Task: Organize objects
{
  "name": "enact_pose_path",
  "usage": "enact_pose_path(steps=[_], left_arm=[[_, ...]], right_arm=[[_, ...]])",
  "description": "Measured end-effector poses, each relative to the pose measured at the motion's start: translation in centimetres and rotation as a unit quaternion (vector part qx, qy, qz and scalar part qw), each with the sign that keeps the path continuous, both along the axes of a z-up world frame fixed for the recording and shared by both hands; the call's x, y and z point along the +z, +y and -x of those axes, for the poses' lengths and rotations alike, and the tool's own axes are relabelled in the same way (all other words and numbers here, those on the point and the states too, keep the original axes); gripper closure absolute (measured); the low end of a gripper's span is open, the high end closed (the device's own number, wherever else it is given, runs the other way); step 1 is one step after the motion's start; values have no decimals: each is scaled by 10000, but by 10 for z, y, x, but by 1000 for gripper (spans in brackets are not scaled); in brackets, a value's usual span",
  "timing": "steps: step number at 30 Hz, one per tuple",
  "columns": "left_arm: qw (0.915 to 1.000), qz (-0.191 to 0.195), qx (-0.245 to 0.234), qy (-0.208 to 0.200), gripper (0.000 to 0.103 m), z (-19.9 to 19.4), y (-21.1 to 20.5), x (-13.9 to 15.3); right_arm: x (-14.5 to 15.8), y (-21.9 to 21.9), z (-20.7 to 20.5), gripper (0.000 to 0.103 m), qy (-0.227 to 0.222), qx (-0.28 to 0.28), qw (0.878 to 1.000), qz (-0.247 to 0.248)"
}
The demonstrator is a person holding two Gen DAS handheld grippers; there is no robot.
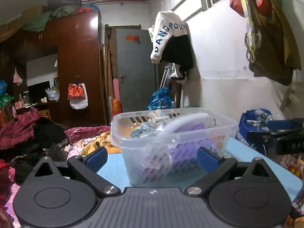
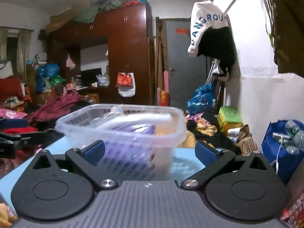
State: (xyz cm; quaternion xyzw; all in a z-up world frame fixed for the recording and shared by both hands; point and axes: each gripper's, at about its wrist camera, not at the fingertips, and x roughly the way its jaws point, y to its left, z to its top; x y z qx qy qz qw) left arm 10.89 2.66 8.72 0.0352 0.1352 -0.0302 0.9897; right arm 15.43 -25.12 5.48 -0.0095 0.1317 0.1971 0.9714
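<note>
A clear plastic basket (image 1: 171,133) with slotted walls stands on a light blue table (image 1: 114,163). Inside it lie a purple item, a white curved handle and pale blue cloth. My left gripper (image 1: 152,159) is wide open just in front of the basket, its blue pads (image 1: 96,159) apart from the walls. The same basket (image 2: 121,127) shows in the right wrist view, to the left of centre. My right gripper (image 2: 150,152) also stands wide open before it, with nothing pressed between the pads. The right gripper's black body (image 1: 285,134) appears at the right edge of the left wrist view.
Heaped clothes and bedding (image 1: 28,133) lie left of the table. A blue bag with bottles (image 1: 254,125) sits at the right by the white wall. Behind stand a dark red wardrobe (image 1: 76,57), a grey door (image 1: 134,72) and a hanging white-and-black hoodie (image 1: 171,38).
</note>
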Motion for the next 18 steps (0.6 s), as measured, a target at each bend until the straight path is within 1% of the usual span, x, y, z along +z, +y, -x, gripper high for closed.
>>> enact_pose_path(steps=[2,4,7,11,13,18], left_arm=[[9999,21,89,-48,2,5,-3,1],[10000,32,49,-26,2,6,-5,3],[10000,61,-12,35,2,2,-5,4],[9999,94,24,90,2,-1,-4,2],[9998,123,56,118,2,-4,-3,2],[9997,191,98,148,2,-4,0,0]], right_arm=[[-2,6,9,0,-94,-36,9999,103],[-3,10,13,0,-162,-129,9997,163],[-1,8,11,0,-117,-111,9999,61],[-2,4,5,0,-10,-187,9998,-64],[-8,3,10,0,17,-221,9997,-85],[-11,-2,9,0,110,-229,9995,-166]])
